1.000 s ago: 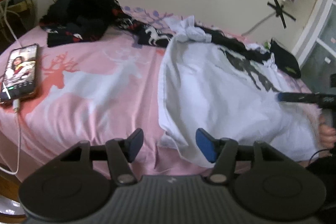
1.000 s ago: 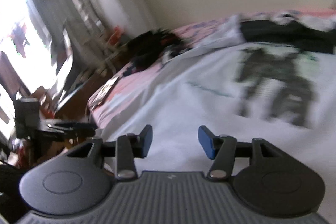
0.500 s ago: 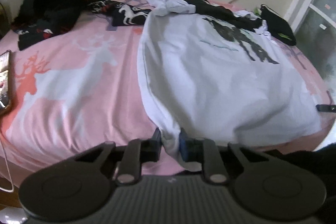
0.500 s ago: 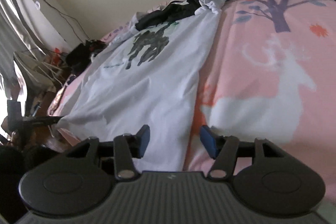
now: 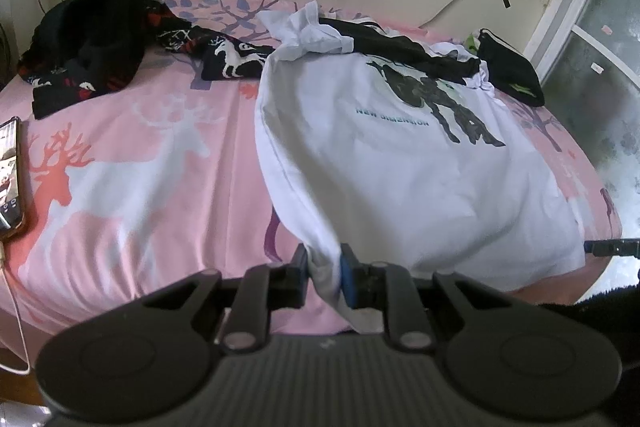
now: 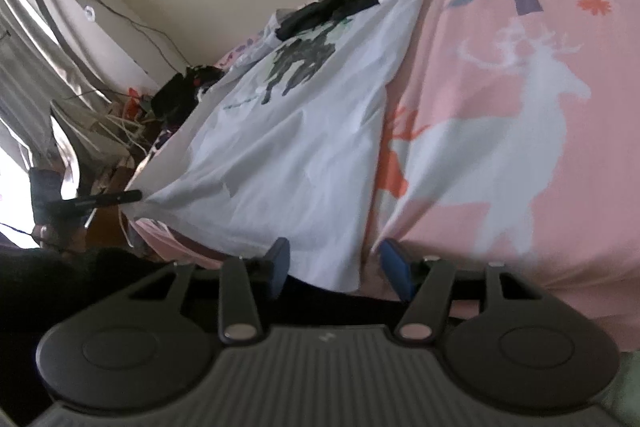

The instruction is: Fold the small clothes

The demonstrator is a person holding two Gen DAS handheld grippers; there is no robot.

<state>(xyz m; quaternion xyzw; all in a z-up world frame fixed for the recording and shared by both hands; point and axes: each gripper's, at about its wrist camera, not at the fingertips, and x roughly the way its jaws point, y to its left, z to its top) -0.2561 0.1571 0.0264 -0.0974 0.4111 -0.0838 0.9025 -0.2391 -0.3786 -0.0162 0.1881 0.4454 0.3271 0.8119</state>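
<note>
Since a second ago, our left gripper point(image 5: 324, 277) has closed from wide open onto the near-left hem corner of the white T-shirt point(image 5: 400, 163), and our right gripper point(image 6: 334, 267) has swung across to the shirt's other near corner.

We see the pink bedsheet point(image 5: 152, 163) with its white and coral deer print covering the bed. Spread flat on it lies the T-shirt, printed side up, with a dark figure graphic and teal lettering, its hem toward us at the near edge of the bed. A black patterned sweater point(image 5: 92, 47) is heaped at the far left, and a black garment point(image 5: 508, 71) sits at the far right near the window. A phone point(image 5: 10, 171) rests at the left edge.

Our left pads pinch a gathered fold of white cloth. Our right jaws stand apart, the hem corner hanging between them, neither pad pressing it.
</note>
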